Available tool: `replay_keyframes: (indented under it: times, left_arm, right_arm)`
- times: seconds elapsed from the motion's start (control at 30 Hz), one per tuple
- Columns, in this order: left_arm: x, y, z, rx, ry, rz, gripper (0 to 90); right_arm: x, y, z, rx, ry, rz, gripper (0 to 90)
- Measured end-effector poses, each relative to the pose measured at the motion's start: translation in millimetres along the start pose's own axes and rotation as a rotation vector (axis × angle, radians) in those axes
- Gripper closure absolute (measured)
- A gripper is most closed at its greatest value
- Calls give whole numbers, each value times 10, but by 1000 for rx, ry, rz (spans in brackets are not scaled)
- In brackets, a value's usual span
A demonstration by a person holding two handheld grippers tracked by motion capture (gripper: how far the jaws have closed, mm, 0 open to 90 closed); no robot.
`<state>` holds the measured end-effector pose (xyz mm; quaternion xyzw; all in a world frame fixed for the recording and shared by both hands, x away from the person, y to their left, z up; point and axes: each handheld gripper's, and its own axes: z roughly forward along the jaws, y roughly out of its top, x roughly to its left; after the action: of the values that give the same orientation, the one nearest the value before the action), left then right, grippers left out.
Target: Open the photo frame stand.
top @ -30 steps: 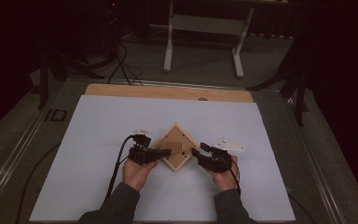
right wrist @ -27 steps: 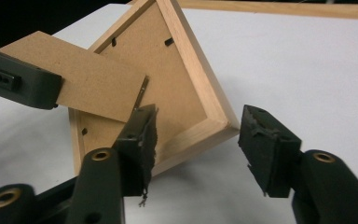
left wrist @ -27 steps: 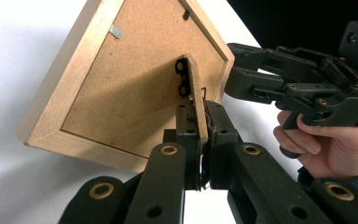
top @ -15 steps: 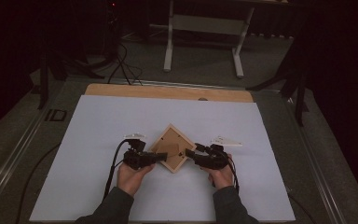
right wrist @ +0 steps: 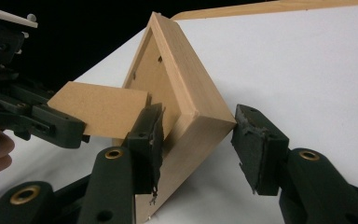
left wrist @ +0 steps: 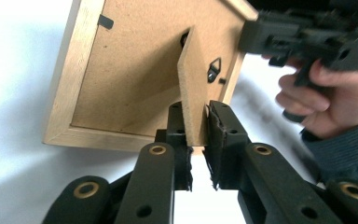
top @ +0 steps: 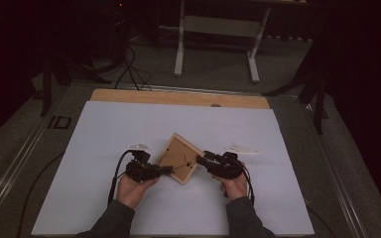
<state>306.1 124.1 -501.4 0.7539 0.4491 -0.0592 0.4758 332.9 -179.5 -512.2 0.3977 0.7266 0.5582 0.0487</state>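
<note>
Quick count of what's on the table: one wooden picture frame (top: 180,158) lying face down, with one fold-out stand flap (left wrist: 192,100) on its back and one little metal hanger (left wrist: 214,69). Two black grippers, left gripper (top: 164,170) and right gripper (top: 201,159). One white sheet (top: 104,129) underneath.

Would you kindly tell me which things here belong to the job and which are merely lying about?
In the job: wooden picture frame; its fold-out stand; left hand-held gripper; right hand-held gripper.

Lying about: white table cover; metal stand on the floor; floor cables.
</note>
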Motion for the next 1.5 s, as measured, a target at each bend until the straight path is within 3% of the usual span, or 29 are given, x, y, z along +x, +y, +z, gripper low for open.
replay_keyframes:
  times: [0.2, 0.5, 0.63, 0.77, 1.0, 1.27, 1.5]
  left_arm:
    - [22, -41, 50, 69, 31, 54, 721]
    - [69, -30, -27, 24, 4, 37, 615]
    - [80, -29, -52, 27, -14, 40, 630]
    - [93, -35, -72, 36, -13, 51, 697]
    - [93, -40, -70, 38, -10, 64, 735]
    - [85, -44, -74, 37, -16, 77, 756]
    - [72, -46, -69, 25, 15, 97, 748]
  right_arm:
    - [42, 47, 2, -10, -2, -22, 557]
    - [158, 113, -20, -18, 16, -93, 586]
    - [198, 123, -29, -14, 12, -121, 589]
    - [240, 123, -40, -14, 10, -143, 591]
    - [321, 131, -52, -6, -2, -204, 593]
    - [335, 140, -51, -2, -6, -213, 594]
    - [335, 152, -31, -3, -15, -219, 593]
